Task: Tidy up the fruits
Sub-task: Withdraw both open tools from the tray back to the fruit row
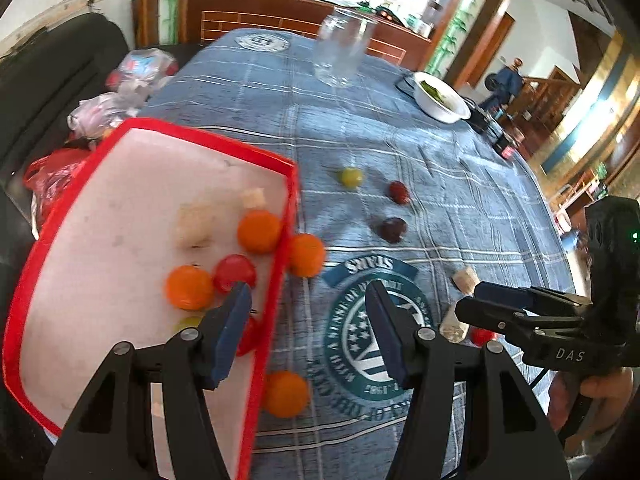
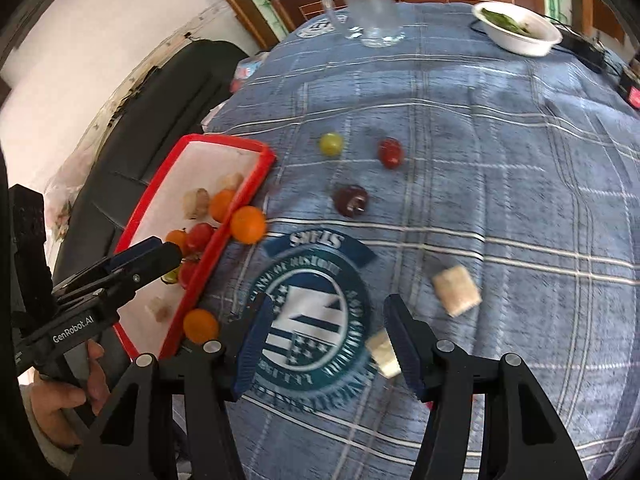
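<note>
A red-rimmed white tray lies at the left on the blue checked cloth, holding orange and red fruits, a green one and pale cubes. Loose on the cloth are two orange fruits, a yellow-green one, a red one, a dark purple one and two pale cubes. My left gripper hovers open and empty over the tray's right rim. My right gripper is open above the round emblem, with the nearer cube just inside its right finger, untouched.
A clear glass pitcher and a white bowl of greens stand at the table's far side. Plastic bags and a black sofa lie left of the tray. Dark devices sit near the right edge. A person stands far off.
</note>
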